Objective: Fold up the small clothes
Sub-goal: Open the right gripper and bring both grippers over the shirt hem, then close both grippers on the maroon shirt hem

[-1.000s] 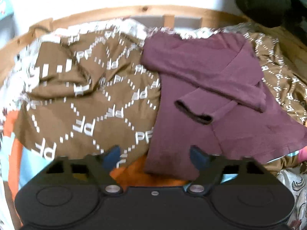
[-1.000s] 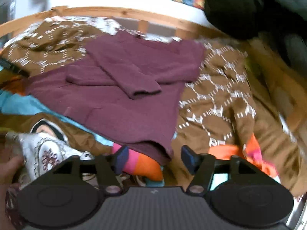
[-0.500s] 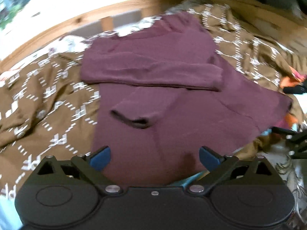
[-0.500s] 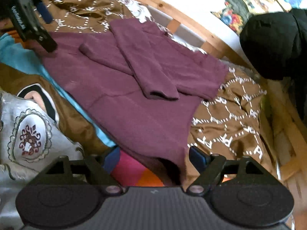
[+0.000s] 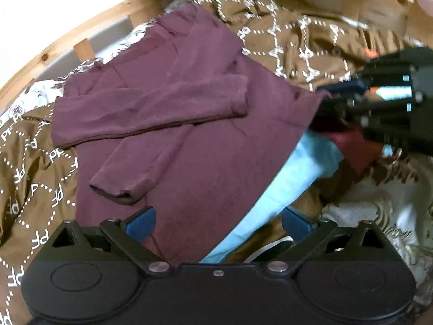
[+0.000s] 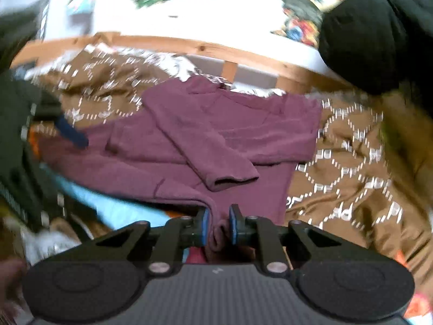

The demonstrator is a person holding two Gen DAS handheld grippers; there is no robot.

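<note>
A small maroon long-sleeved top (image 5: 189,124) lies flat on a brown patterned blanket (image 5: 32,173), both sleeves folded across its front. It also shows in the right wrist view (image 6: 216,135). My left gripper (image 5: 217,222) is open, its blue pads astride the top's near hem corner. My right gripper (image 6: 218,223) is shut on the other hem corner, the cloth bunched between its pads. The right gripper also shows at the right of the left wrist view (image 5: 379,103), at the top's far hem corner.
A wooden bed rail (image 6: 205,48) runs behind the blanket. A light blue cloth (image 5: 284,189) and a white patterned cloth (image 5: 379,203) lie under and beside the top. A dark bundle (image 6: 379,32) sits at the upper right.
My right gripper has closed on the top's hem corner. My left gripper has moved over the other hem corner, still open.
</note>
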